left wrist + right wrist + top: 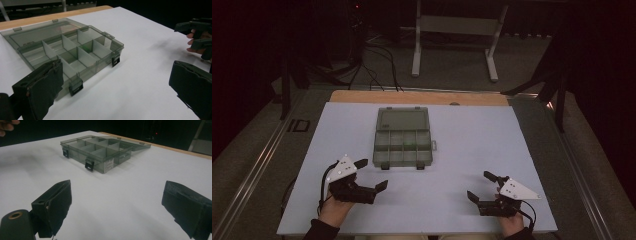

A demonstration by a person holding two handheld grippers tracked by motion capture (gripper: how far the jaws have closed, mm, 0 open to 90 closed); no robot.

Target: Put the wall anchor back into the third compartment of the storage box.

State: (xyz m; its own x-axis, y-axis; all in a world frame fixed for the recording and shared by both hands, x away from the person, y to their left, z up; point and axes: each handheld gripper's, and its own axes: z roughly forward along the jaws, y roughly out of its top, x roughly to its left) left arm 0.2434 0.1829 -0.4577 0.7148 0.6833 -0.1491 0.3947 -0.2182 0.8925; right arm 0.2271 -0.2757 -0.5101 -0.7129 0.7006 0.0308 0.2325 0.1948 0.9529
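White tabletop [472, 150]: organizer box [403, 140] lies open beyond both wide-open, empty hand-held grippers.

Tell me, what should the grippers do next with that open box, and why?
Probably move the left gripper forward to the organizer box. Its lid lies open flat, both grippers are open and empty, and the left one is nearer than the right gripper.

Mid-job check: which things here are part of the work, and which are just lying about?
Part of the work:
- compartment box, lid open
- left gripper, open
- right gripper, open

Just lying about:
- white stand on the floor beyond the table
- cables on the floor
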